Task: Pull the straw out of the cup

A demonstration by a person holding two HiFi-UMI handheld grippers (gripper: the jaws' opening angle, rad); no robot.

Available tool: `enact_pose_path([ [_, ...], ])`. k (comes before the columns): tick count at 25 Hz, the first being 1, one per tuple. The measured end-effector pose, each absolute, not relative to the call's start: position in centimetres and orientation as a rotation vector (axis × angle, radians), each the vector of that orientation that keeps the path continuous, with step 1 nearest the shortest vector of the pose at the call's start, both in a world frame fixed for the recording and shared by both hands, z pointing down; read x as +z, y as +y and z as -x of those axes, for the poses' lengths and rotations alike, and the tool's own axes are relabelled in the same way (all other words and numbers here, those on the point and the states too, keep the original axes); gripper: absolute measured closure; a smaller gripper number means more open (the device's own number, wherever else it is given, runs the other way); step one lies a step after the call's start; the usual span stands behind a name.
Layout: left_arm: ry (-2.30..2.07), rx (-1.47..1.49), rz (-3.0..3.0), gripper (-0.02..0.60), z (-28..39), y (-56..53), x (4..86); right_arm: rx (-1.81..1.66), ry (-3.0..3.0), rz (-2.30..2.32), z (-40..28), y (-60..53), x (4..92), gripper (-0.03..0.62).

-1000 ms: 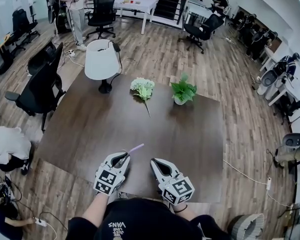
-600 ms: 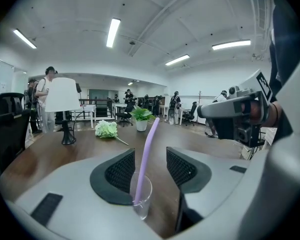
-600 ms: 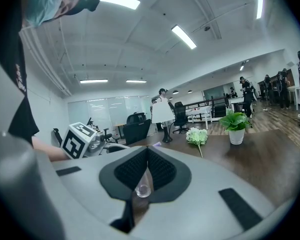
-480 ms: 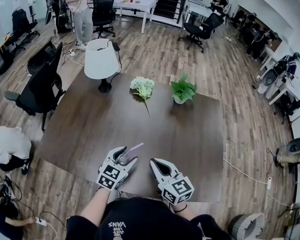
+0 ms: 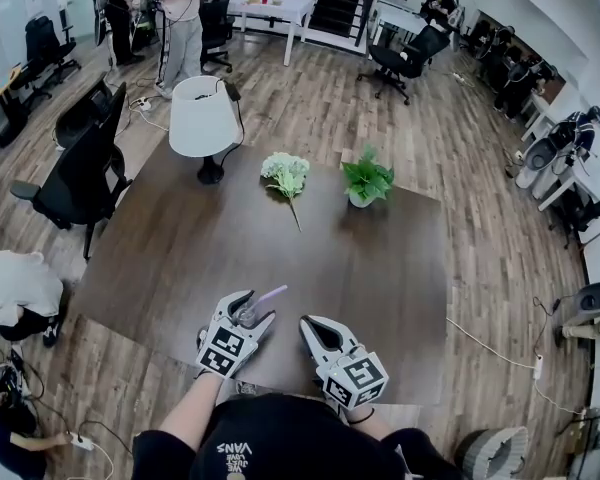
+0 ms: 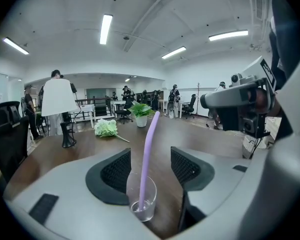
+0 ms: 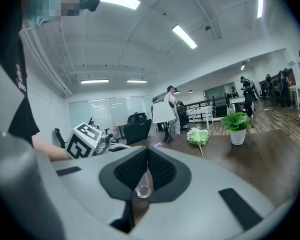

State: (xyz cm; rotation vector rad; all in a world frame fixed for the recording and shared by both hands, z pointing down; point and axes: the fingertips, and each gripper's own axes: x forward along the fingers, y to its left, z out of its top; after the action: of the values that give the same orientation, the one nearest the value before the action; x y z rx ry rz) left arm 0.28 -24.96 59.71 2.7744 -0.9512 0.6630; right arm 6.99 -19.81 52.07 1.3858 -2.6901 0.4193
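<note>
Left gripper [image 6: 152,168] just-opened round straw [image 6: 147,159] — near-upright

In the head view the clear glass cup [image 5: 247,317] is mostly hidden between the jaws of the left gripper [image 5: 257,306], which have just been opening. Only its rim and the upper end of the pale purple straw [image 5: 272,295] show. At 9 o'clock a person in a white top [image 5: 15,286] is cut off by the edge. In the right gripper view a small clear round thing [image 7: 142,189] at 6 o'clock, below the closed jaws of the right gripper [image 7: 147,151], is too unclear to name, and the straw shows only as a tip.
</note>
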Motion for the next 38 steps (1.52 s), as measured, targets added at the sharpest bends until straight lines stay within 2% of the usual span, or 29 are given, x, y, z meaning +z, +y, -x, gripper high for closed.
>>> enact_pose_path([
  [8,-0.953,0.707,-2.767,0.342,-0.1,-25.1,60.2,0.424,-2.687,-1.389,-6.8,-19.6,52.1,0.576],
  [12,-0.958,0.733,-2.754,0.367,0.1,-25.0,60.5,0.424,-2.684,-1.394,-6.9,-19.4,52.0,0.576],
  [22,-0.99,0.756,-2.742,0.541,0.6,-25.6,60.6,0.428,-2.682,-1.399,-7.1,-19.7,51.9,0.576],
  [38,-1.027,0.743,-2.733,0.548,1.2,-25.7,60.2,0.434,-2.692,-1.379,-6.8,-19.6,52.2,0.576],
])
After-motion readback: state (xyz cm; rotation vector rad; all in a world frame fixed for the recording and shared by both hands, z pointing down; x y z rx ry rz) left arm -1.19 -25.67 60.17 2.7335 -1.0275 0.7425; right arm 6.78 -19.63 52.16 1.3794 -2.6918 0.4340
